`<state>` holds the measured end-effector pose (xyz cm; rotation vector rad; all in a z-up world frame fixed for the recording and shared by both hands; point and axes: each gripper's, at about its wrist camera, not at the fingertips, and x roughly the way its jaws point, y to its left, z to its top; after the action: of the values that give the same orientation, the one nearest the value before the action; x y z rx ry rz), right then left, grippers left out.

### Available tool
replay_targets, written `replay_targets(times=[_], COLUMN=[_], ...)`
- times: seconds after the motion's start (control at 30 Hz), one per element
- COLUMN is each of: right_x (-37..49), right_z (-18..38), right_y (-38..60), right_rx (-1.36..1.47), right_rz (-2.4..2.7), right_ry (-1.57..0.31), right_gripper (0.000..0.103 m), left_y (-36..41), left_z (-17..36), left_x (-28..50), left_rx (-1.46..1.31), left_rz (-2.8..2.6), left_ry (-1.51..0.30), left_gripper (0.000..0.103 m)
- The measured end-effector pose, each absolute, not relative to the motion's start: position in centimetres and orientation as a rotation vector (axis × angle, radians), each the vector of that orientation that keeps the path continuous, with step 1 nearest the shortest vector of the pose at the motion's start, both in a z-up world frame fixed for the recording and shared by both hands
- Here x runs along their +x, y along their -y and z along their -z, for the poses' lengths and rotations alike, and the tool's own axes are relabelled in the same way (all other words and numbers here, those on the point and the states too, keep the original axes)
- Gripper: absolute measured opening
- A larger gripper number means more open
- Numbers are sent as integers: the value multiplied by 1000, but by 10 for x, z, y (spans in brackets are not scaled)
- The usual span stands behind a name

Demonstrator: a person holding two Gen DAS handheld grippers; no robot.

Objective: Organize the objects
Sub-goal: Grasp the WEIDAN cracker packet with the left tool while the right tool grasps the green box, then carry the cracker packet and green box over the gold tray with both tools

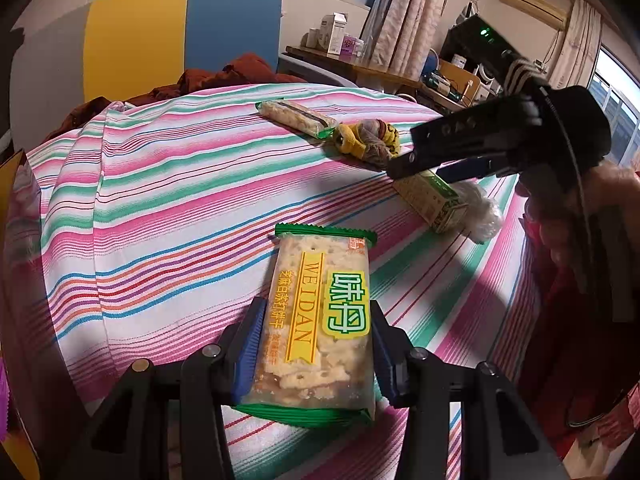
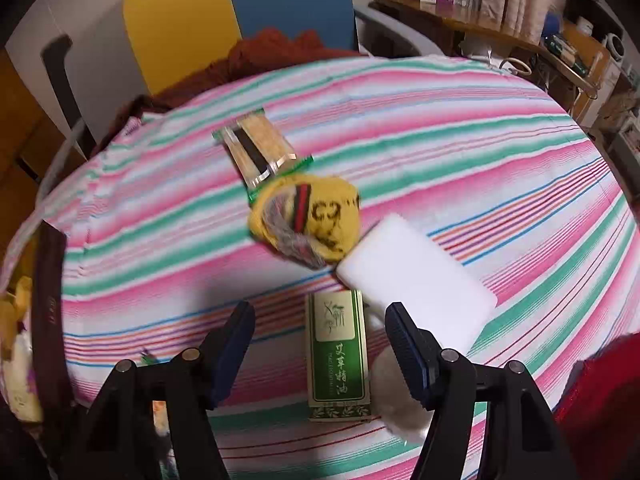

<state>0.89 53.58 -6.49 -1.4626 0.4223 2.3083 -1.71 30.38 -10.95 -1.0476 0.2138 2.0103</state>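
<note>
The left hand-held gripper (image 1: 316, 344) clamps a green-edged clear packet of crackers (image 1: 320, 320) above the striped bedsheet (image 1: 160, 200). The right hand-held gripper (image 2: 320, 344) hangs part-open around a green rectangular box (image 2: 338, 354), its pads clear of the box.

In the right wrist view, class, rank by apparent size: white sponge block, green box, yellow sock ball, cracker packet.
1. white sponge block
2. green box and yellow sock ball: alike, unranked
3. cracker packet, though farthest, so unsure

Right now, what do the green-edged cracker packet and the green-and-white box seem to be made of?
Green-edged cracker packet: apparently thin glossy plastic film; crackers show through, ends are crimped in zigzag. Green-and-white box: probably printed cardboard with slight sheen; flat faces, sharp folded edges.
</note>
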Motion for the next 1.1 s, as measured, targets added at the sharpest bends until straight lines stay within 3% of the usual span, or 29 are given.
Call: replay_targets(times=[0.1, 0.17, 0.2, 0.67, 1.1], right_x=[7, 6, 5, 1, 6], right_z=[74, 78, 80, 82, 61], right_y=[-536, -536, -534, -505, -485], right_rx=[-1525, -1557, -1561, -1667, -1573], right_rz=[-2268, -2255, -2261, -2411, -2540], right_ry=[-405, -398, -388, -320, -268], right_gripper=[61, 35, 33, 32, 32], left_y=[-304, -306, -307, -297, -217], left_z=[110, 109, 109, 84, 14], left_x=[-16, -14, -13, 3, 11], left_rx=[-1040, -1031, -1027, -1013, -948], left_rz=[-2015, -2020, -2024, -2037, -2206], left_ry=[-224, -249, -258, -280, -86], left_gripper=[49, 48, 48, 48, 48])
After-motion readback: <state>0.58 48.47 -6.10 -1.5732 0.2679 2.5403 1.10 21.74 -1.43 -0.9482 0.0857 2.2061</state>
